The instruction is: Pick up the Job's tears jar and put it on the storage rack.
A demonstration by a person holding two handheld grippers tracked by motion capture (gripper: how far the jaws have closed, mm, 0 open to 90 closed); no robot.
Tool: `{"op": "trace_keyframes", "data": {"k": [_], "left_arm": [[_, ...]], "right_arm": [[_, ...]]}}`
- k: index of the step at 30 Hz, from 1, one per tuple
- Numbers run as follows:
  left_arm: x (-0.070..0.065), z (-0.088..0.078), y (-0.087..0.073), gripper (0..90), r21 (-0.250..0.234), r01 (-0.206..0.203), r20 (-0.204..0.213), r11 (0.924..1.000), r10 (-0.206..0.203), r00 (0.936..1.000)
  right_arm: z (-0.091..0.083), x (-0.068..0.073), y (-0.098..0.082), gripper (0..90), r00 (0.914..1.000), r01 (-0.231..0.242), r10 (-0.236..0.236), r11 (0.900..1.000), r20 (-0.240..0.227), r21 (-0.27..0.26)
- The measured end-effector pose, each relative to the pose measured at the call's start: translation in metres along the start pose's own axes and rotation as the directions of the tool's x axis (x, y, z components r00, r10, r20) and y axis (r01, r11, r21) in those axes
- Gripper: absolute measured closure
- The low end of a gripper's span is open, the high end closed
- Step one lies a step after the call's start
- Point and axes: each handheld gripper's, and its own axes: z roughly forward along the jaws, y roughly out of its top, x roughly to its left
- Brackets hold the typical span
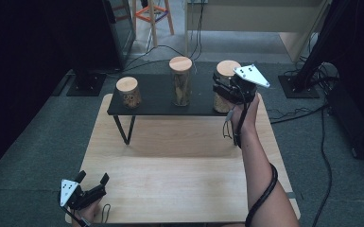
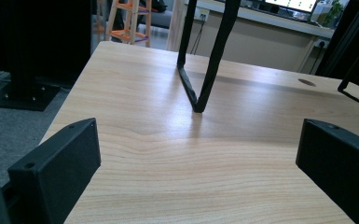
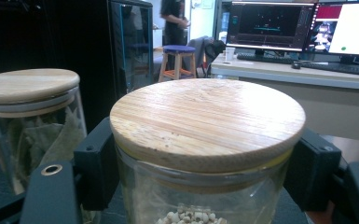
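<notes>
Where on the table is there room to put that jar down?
The widest bare patch is the wooden table between the black shelf and the near edge, right of the left gripper. On the shelf, gaps lie between the short jar, the tall jar and the right jar, gripped by the right gripper. That end is crowded.

place: lab or office | signs: monitors (image 3: 303, 25) upper right, keyboards on a desk (image 3: 298, 77), floor cables (image 1: 307, 113), stool (image 3: 178, 60) centre top
</notes>
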Motion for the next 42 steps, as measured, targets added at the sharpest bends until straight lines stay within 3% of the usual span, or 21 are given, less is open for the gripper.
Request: {"op": "trace_keyframes", "data": {"k": [15, 30, 32, 35, 42], "left_arm": [[0.000, 0.000, 0.000, 0.0, -0.002, 0.002, -0.003, 1.0000, -0.002, 1.0000], [0.000, 0.000, -0.002, 0.0, -0.011, 0.005, -0.007, 0.9999, -0.005, 1.0000], [-0.001, -0.001, -0.002, 0.0, -0.015, 0.009, -0.009, 0.9998, -0.009, 0.9999], [-0.001, -0.001, -0.003, 0.0, -0.017, 0.010, -0.011, 0.9998, -0.010, 0.9999], [0.000, -0.001, -0.003, 0.0, -0.020, 0.011, -0.008, 0.9997, -0.011, 0.9999]], "right_arm": [[0.018, -0.003, -0.006, 25.0, 0.9999, -0.004, 0.004, 1.000, 0.010, 0.014], [0.020, -0.007, -0.012, 24.3, 0.9995, -0.031, 0.031, 1.000, 0.003, -0.005], [0.018, -0.011, -0.013, 14.7, 0.9978, -0.065, 0.065, 0.998, -0.013, -0.015], [0.016, -0.010, -0.011, 2.6, 0.9988, -0.048, 0.048, 0.999, -0.004, -0.014], [0.009, -0.012, -0.015, 0.0, 0.9982, -0.059, 0.060, 0.998, 0.004, -0.029]]}}
